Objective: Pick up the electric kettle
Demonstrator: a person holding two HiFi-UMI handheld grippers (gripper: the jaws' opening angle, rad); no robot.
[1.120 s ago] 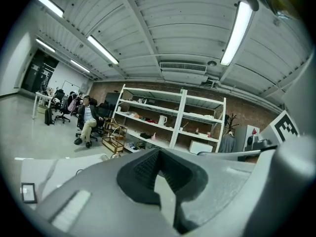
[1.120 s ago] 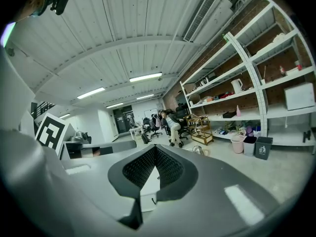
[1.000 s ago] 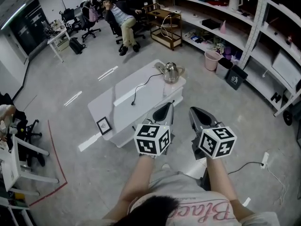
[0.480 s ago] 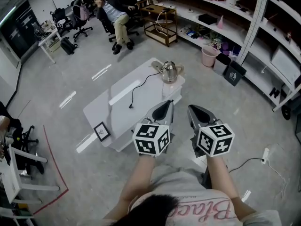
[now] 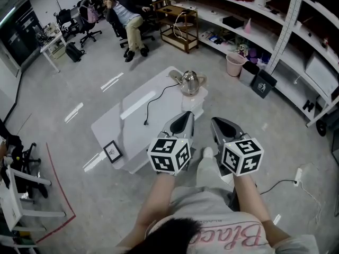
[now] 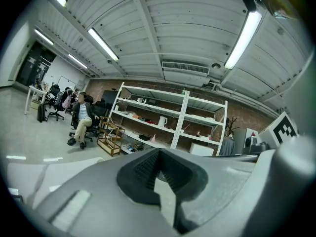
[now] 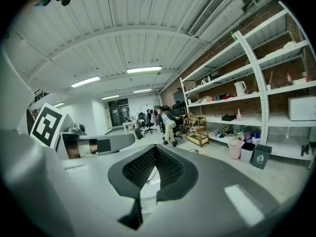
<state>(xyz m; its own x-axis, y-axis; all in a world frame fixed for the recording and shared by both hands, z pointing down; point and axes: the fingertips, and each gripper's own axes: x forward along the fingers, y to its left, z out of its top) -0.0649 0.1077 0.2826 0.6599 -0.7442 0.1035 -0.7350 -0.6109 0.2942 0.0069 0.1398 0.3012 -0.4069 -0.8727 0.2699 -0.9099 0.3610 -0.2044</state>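
A shiny steel electric kettle stands upright at the far right end of a low white table. A black cord trails from it across the tabletop. My left gripper and right gripper are held side by side near my body, short of the table's near edge and well apart from the kettle. Both are shut with nothing between the jaws. In the left gripper view the left gripper points toward the shelving. In the right gripper view the right gripper points over the table.
A small framed card leans against the table's left side. Metal shelving runs along the right, with a pink bin and a black bin below. A wooden trolley and a seated person are beyond the table.
The table and kettle have drawn slightly nearer in the head view, and a foot now shows between the grippers. Both grippers stay shut in the same pose.
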